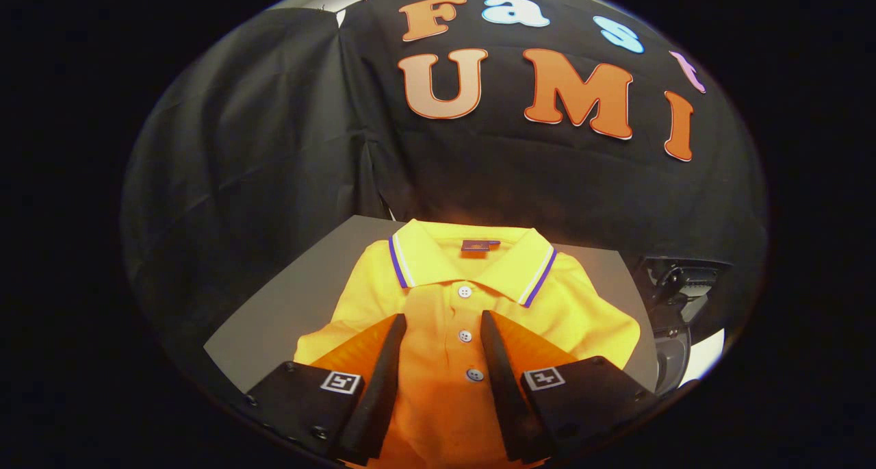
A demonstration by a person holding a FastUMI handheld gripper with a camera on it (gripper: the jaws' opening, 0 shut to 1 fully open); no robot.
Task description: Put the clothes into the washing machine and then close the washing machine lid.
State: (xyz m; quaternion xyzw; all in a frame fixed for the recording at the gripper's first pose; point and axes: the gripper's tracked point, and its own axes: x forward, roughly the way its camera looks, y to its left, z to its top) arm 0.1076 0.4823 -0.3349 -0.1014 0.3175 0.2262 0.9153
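- The gripper (pixel 443 326) hangs over the chest of a yellow polo shirt (pixel 472 298), fingers spread wide and holding nothing.
- The shirt's button placket (pixel 465 335) runs between the fingers.
- The shirt lies folded on a grey table (pixel 287 305), collar (pixel 472 260) beyond the fingertips.
- To the right, past the table, stands dark equipment (pixel 681 298), too dim to identify.

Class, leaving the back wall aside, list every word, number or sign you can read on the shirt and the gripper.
Tag in the collar of the shirt: too small to read.
Square markers on the gripper, which is open with its fingers either side of the buttons: black-and-white patterns, no words.
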